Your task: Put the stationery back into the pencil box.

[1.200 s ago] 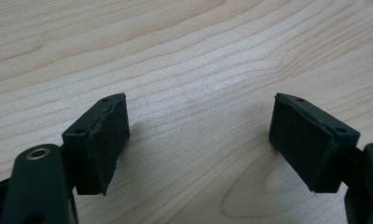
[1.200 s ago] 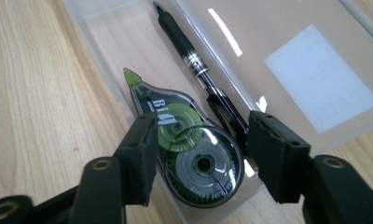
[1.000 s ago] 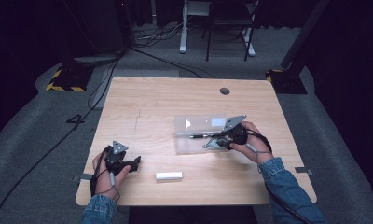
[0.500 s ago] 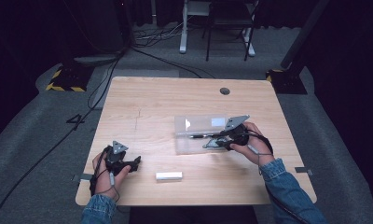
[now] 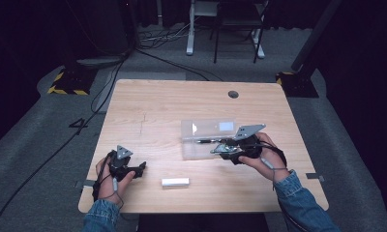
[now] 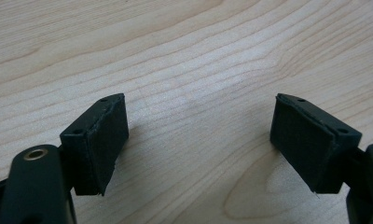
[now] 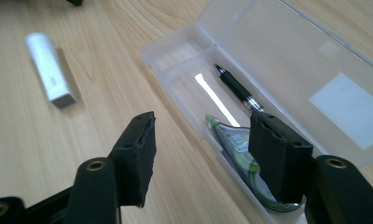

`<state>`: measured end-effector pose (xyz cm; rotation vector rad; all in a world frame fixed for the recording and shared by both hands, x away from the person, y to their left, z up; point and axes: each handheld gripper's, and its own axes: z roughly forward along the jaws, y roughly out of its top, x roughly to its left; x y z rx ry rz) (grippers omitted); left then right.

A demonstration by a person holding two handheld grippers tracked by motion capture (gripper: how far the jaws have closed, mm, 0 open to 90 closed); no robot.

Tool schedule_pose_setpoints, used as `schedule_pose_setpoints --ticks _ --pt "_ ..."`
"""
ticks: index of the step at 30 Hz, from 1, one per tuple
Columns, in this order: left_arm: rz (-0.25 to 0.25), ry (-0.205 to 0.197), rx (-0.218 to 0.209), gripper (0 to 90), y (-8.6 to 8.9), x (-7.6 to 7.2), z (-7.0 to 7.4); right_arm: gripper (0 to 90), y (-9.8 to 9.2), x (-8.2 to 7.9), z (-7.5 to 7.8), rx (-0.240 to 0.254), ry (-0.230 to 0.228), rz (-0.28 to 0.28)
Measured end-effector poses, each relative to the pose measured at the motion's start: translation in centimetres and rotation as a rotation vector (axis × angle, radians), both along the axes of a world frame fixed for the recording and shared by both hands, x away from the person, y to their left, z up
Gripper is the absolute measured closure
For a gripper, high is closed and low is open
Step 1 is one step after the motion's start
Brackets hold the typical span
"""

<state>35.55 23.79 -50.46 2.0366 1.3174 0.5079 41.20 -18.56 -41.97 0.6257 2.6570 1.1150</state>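
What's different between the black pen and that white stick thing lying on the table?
The pen is black and slim, with a silvery band; the white stick is pale, thicker and blocky. The pen lies inside the open clear case, beside a green-and-clear item; the white stick lies on the bare table, apart from the case. Both lie flat, and no gripper touches either.

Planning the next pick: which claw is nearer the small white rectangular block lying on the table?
Left. The left claw rests just left of the small white rectangular block; the right claw is farther off, at the clear plastic pencil case.
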Motion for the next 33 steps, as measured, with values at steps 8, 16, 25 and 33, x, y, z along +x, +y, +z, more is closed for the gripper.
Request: schedule_pose_setpoints --ticks 8,16,25,33 --pt "0.001 0.000 0.004 19.4 0.0 0.0 0.0 40.0 1.5 -1.7 0.8 0.030 0.005 0.024" --pt "0.002 -0.001 0.003 19.4 0.0 0.0 0.0 41.2 3.5 -3.1 1.1 0.035 0.005 0.079" --pt "0.002 0.003 0.002 19.1 -0.1 0.1 0.0 41.2 5.7 -3.9 0.8 0.026 0.014 0.128" --pt "0.002 0.003 0.002 19.1 -0.1 0.1 0.0 39.7 7.9 -4.5 0.3 0.021 0.012 0.173"
